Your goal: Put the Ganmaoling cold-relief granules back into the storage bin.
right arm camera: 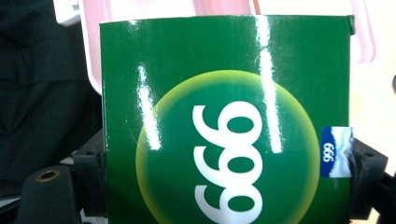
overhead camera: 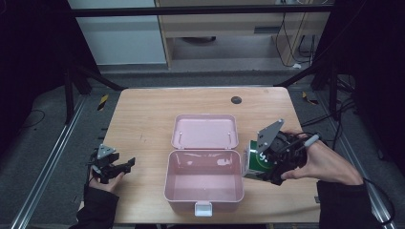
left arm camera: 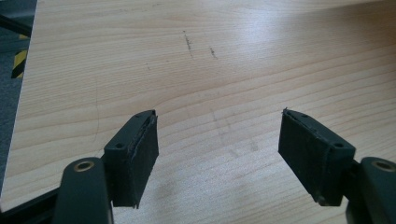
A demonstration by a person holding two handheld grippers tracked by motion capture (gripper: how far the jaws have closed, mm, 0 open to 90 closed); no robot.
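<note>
A glossy green box (overhead camera: 255, 162) with a yellow-green disc and white digits (right arm camera: 226, 121) is clamped between the jaws of my right gripper (overhead camera: 260, 164), which is shut on it and holds it above the table, just right of the pink case's right wall. The pink plastic case (overhead camera: 204, 183) stands open in the middle of the table with its lid (overhead camera: 205, 132) laid back flat; its inside looks bare. My left gripper (overhead camera: 125, 165) rests near the table's left front edge, jaws wide apart (left arm camera: 219, 154) with nothing but wood between them.
A wooden table (overhead camera: 143, 114) carries a round black cable port (overhead camera: 236, 99) near its far edge. The case's white latch (overhead camera: 203, 209) sticks out toward the front edge. Dark frame struts (overhead camera: 95, 78) and grey floor surround the table.
</note>
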